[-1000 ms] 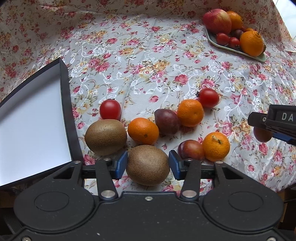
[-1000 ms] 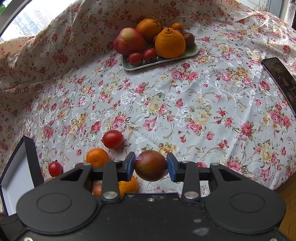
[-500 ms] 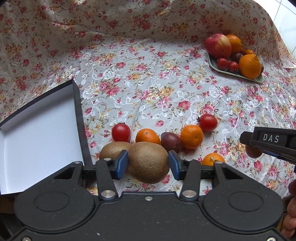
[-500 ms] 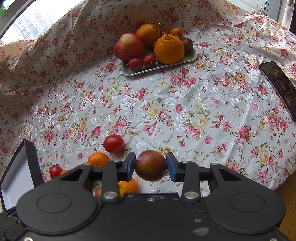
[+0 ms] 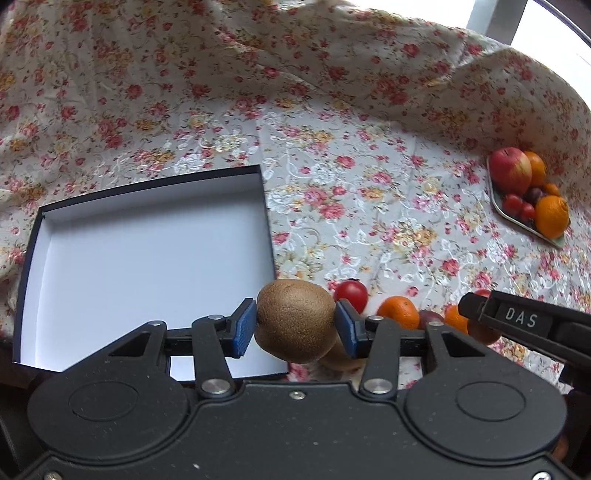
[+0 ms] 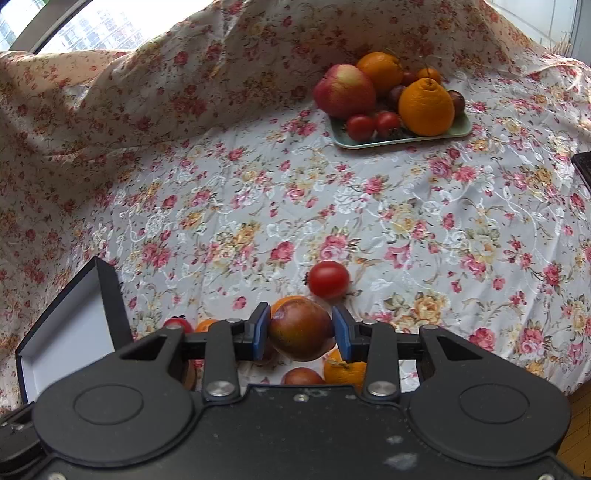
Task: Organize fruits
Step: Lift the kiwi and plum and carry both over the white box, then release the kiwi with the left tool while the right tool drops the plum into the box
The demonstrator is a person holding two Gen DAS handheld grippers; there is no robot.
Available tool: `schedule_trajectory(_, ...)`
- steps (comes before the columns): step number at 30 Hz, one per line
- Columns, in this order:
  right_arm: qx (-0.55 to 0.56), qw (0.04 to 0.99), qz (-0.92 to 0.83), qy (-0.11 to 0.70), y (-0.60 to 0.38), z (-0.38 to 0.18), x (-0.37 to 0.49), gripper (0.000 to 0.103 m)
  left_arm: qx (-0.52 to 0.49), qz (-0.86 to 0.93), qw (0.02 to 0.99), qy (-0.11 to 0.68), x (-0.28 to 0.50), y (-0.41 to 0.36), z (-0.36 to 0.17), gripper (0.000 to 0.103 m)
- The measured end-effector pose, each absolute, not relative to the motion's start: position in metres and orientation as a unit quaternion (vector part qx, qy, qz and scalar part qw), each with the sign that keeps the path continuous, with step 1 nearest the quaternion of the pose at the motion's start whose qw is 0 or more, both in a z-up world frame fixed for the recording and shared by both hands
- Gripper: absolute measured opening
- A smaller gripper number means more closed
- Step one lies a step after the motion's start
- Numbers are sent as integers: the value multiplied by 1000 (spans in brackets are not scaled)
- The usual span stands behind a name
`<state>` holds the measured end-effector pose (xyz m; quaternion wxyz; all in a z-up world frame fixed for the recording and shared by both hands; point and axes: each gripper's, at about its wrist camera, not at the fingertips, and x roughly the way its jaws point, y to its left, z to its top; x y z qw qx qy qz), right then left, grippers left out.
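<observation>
I'm in a home, by a bright window point(image 6: 85, 26) with apartment blocks outside. A flowered tablecloth point(image 6: 258, 192) covers the table, and a tray point(image 6: 402, 138) holds fruit.

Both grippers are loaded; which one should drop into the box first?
Left. The left gripper holds the kiwi right at the open box edge; the right gripper with its plum sits farther away.

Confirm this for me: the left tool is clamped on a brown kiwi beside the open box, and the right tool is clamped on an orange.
Not quite. The left tool does clamp the kiwi by the open box, but the right tool is clamped on a dark reddish plum-like fruit, not an orange; the right wrist view shows this. The oranges lie on the cloth below.
</observation>
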<state>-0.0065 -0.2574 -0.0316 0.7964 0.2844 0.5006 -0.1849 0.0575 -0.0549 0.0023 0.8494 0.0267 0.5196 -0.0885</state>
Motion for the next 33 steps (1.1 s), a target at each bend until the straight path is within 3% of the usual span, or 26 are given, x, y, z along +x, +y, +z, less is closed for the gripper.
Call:
schedule_trajectory(20, 196, 842, -28, 501, -106, -10, 59, 39, 12, 54, 836, 545, 89, 56, -22, 53)
schedule_trajectory(21, 192, 844, -23, 501, -100, -11, 61, 39, 12, 56, 837, 545, 89, 60, -22, 50)
schedule_trajectory(22, 189, 845, -17, 501, -93, -11, 63, 39, 16, 59, 838, 542, 89, 62, -22, 35)
schedule_trajectory(33, 144, 861, 6, 488, -57, -7, 76, 39, -3, 71, 826, 559, 92, 87, -28, 39)
